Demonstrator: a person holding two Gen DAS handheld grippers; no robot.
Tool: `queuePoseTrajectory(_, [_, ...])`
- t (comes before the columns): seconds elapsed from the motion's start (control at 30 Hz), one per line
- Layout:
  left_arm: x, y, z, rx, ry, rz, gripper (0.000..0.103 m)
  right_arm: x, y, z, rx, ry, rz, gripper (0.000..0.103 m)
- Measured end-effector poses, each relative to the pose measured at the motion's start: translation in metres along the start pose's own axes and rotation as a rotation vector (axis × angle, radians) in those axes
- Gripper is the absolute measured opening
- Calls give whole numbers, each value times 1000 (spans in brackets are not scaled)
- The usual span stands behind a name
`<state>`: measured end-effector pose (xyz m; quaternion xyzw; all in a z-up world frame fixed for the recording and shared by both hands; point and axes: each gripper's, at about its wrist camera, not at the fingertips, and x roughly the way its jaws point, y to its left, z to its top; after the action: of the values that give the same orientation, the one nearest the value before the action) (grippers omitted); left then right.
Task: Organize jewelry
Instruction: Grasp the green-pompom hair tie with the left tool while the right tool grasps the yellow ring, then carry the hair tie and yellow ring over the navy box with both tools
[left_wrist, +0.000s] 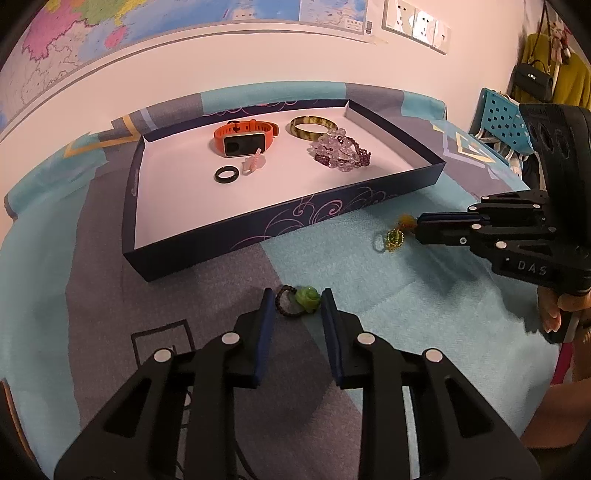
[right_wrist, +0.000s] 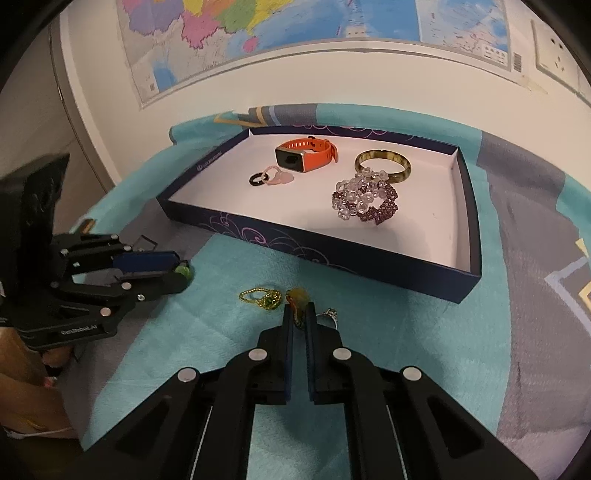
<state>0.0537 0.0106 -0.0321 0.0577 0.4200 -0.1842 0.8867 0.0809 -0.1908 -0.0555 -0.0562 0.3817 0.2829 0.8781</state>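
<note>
Nearest the lens, the right tool (right_wrist: 299, 314) pinches an amber ring (right_wrist: 297, 300) on the teal cloth (right_wrist: 388, 332). Left tool (left_wrist: 297, 299) brackets a green flower ring (left_wrist: 298, 299), its pads not visibly pressing. Beyond, the navy tray (left_wrist: 280, 221) holds an orange watch (left_wrist: 242, 138), bangle (left_wrist: 309, 127) and beaded bracelets (left_wrist: 340, 149).

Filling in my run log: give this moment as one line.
left gripper: around green ring | right gripper: shut on amber ring | tray: watch, bangle, bracelets

Tray (left_wrist: 236, 236): navy walls with lilac swirls, white floor. Inside: orange watch (left_wrist: 243, 138), black ring (left_wrist: 226, 174), amber-olive bangle (left_wrist: 312, 126), clear and purple bead bracelets (left_wrist: 340, 149). Cloth (left_wrist: 424, 295) teal and grey blocks; green rose ring (left_wrist: 301, 299).
</note>
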Motion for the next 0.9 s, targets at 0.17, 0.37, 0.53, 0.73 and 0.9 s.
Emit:
queuePoseTrajectory(0.17, [-2,-1,-1,-8,1,-3,25,-10,-5,0,42,-29,39,2])
queuePoseTrajectory(0.37, [-7,-2,0,-19,-13,-20,25,-20,-7,1,65,-55,67,2])
queuePoseTrajectory(0.53, [-17,-2,4,-26,-39,-31,25,-27,-8,4,74,-77,71,2])
queuePoseTrajectory(0.73, [-24,-1,11,-34,-64,-33,25,-33,-9,8,79,-103,75,2])
queuePoseTrajectory(0.9, [-26,-2,14,-37,-76,-34,25,-34,-10,10,82,-114,75,2])
